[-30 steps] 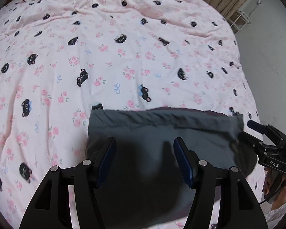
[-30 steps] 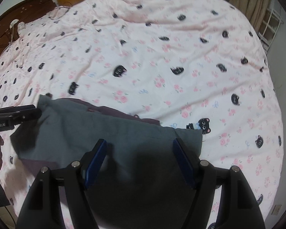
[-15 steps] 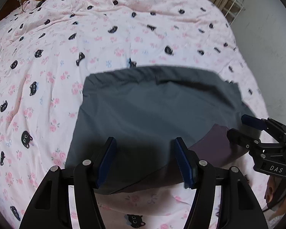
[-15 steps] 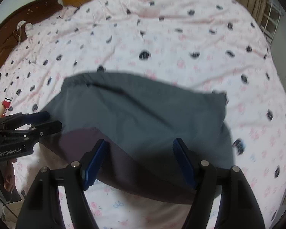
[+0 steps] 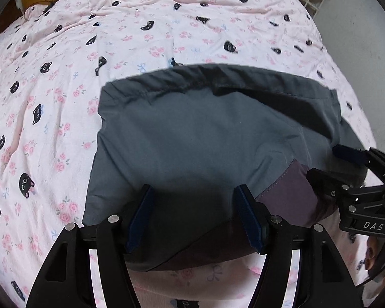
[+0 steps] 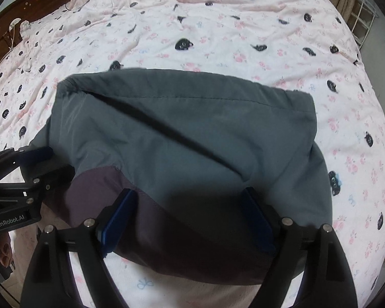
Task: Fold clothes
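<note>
Right claw (image 6: 190, 220), jaws opening wide, nothing pinched; left claw (image 5: 195, 218), jaws opening at half width, also empty. Below both: grey garment (image 5: 205, 138), folded over, flat on pink bedspread (image 5: 64, 77). Fold apparently just laid; next, probably regrasping an edge.

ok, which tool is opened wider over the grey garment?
The right tool: its jaws are opening and stand farther apart than the left tool, both above the grey garment, neither pinching it.
</note>
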